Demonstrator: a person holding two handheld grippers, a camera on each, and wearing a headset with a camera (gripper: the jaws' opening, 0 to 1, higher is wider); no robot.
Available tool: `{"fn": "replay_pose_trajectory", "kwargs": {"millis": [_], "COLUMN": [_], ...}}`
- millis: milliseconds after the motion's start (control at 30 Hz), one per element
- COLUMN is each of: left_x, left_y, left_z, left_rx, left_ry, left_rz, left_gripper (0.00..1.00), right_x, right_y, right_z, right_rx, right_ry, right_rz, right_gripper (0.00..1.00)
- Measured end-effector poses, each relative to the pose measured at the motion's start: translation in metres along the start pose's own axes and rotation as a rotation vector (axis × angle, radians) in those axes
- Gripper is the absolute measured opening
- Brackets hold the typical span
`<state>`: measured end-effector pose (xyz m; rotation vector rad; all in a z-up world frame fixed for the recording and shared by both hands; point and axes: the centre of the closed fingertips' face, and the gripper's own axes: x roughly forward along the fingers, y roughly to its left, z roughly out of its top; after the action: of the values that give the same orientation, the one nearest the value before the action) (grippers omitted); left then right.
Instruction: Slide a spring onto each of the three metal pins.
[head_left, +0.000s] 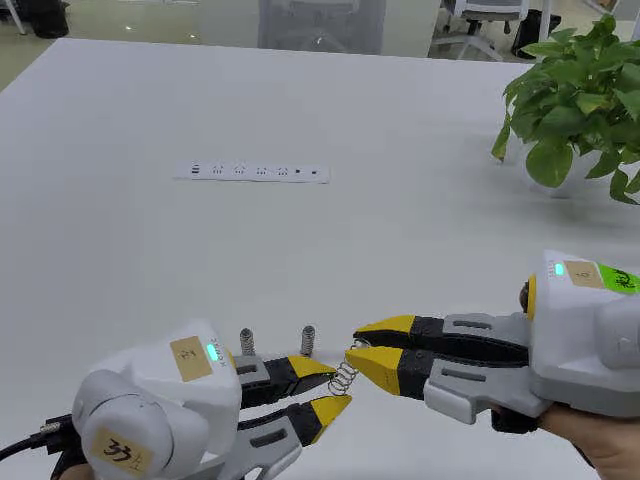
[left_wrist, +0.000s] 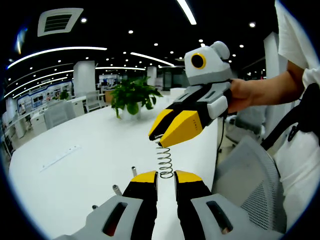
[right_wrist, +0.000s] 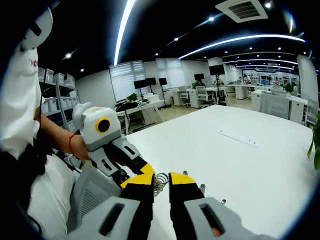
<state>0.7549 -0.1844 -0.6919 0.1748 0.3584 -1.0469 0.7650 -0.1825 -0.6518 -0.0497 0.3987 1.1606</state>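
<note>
Likely the last spring (head_left: 343, 375) spans the tools, right tool (head_left: 354, 343) clamped on one end, left tool (head_left: 338, 386) about the other, grip unclear; next, thread it onto the bare pin.

Slim silver coil spring (head_left: 343, 376), tilted, top end in the right tool (head_left: 352, 342); two upright spring-sleeved metal pins (head_left: 308, 340) just behind

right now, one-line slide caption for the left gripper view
Right gripper pinches a spring from above while its lower end sits between the jaws of the left gripper, over a white table.
</note>
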Motion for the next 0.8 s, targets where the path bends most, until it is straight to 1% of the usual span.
{"fn": "replay_pose_trajectory", "kwargs": {"millis": [133, 533, 800], "left_x": [0.0003, 0.0021, 0.0021], "left_y": [-0.0002, -0.0015, -0.0025], "left_z": [-0.0013, -0.0013, -0.0004], "left_rx": [0.004, -0.006, -0.010], "left_ry": [0.006, 0.002, -0.003], "left_rz": [-0.001, -0.013, -0.021], "left_gripper": [0.13, 0.11, 0.11], "right_x": [0.0004, 0.0011, 0.0014], "right_y": [-0.0002, 0.0024, 0.0038], "right_z": [-0.0004, -0.0016, -0.0011], "right_rx": [-0.021, -0.097, -0.106], "right_ry": [0.011, 0.044, 0.055], "right_rz": [0.001, 0.009, 0.014], "right_gripper": [0.12, 0.12, 0.12]}}
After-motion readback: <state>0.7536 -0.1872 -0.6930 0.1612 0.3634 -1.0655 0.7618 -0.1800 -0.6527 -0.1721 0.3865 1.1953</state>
